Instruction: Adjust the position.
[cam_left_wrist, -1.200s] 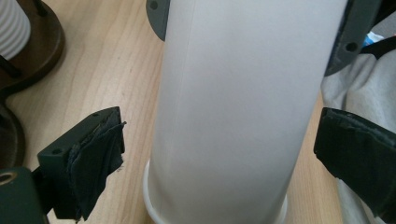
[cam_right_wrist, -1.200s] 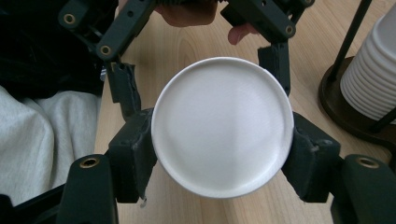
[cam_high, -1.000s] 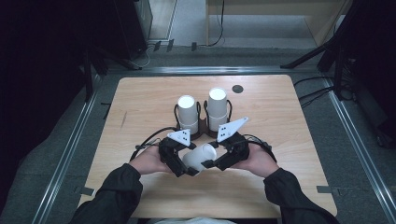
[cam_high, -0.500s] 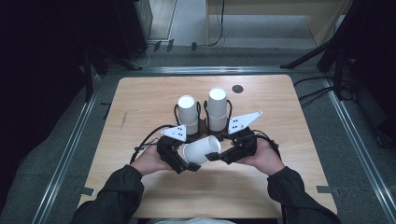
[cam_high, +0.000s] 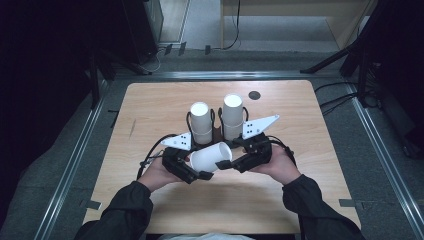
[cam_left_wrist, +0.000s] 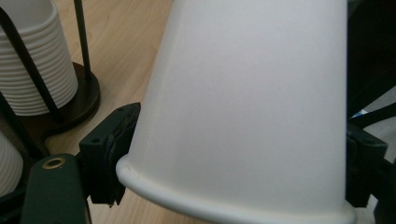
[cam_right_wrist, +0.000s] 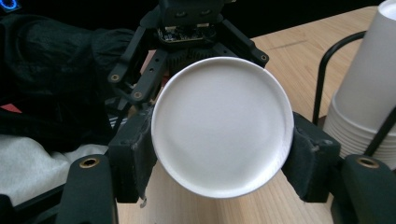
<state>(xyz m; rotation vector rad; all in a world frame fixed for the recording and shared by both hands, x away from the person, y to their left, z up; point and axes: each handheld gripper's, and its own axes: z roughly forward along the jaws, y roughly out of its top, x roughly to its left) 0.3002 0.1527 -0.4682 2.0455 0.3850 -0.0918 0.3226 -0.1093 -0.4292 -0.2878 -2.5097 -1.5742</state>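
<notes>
A white paper cup (cam_high: 211, 156) lies sideways above the table's near middle. The right gripper (cam_right_wrist: 219, 154) clamps its base; the left gripper (cam_high: 192, 167) has just been closing around its rim end, pads touching. Squeeze gently, or it crumples. Two cup stacks (cam_high: 201, 120) stand just behind.

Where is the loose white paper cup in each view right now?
High view: paper cup lies sideways between both grippers, near table edge.
Left gripper view: its side wall spans the jaws.
Right gripper view: its base, centre.
Shared landmark: cup stack in the rack.
</notes>
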